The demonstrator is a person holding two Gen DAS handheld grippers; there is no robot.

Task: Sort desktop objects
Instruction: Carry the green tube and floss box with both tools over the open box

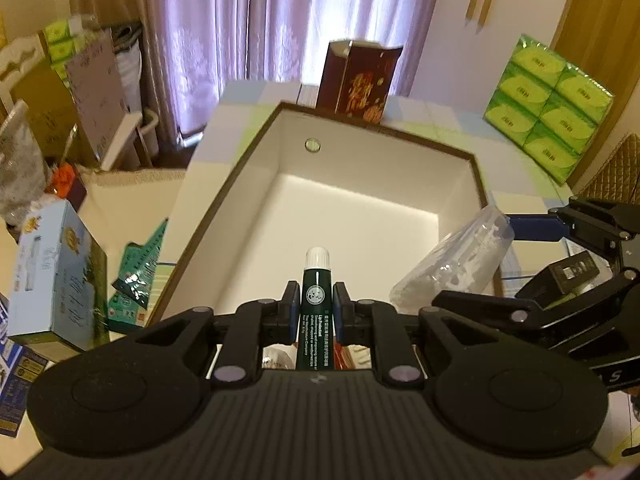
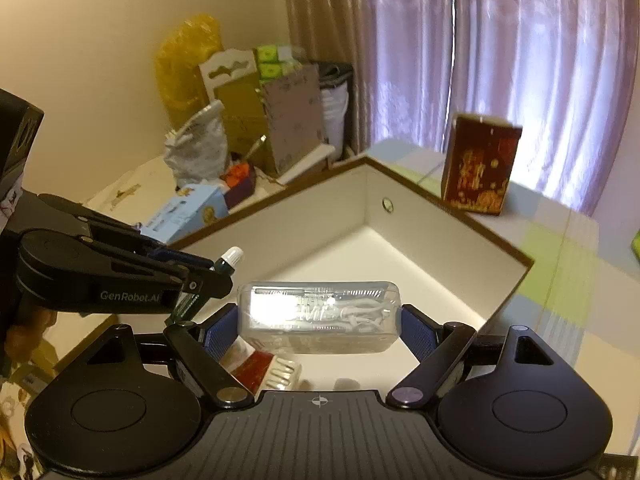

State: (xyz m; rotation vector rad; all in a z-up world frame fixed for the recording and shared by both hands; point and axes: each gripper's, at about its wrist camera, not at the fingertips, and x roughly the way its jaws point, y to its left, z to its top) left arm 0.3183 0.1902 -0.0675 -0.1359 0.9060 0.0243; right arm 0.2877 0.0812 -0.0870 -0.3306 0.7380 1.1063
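Observation:
A dark green tube with a white cap (image 1: 317,304) stands upright in my left gripper (image 1: 316,304), which is shut on it above the near edge of the big white open box (image 1: 256,160). My right gripper (image 2: 319,322) is shut on a clear plastic case (image 2: 319,316) holding white cables, held over the same box (image 2: 448,236). The clear case (image 1: 452,268) also shows at the right of the left wrist view, and the green tube (image 2: 228,261) with the left gripper (image 2: 200,280) at the left of the right wrist view. A red-and-white tube (image 2: 266,372) lies below the case.
A dark red patterned box (image 1: 360,80) stands behind the white box. Green tissue packs (image 1: 548,108) sit at the far right. A light blue carton (image 1: 52,276) and a green packet (image 1: 140,276) lie left of the box. Bags and cartons (image 2: 240,128) crowd the far corner.

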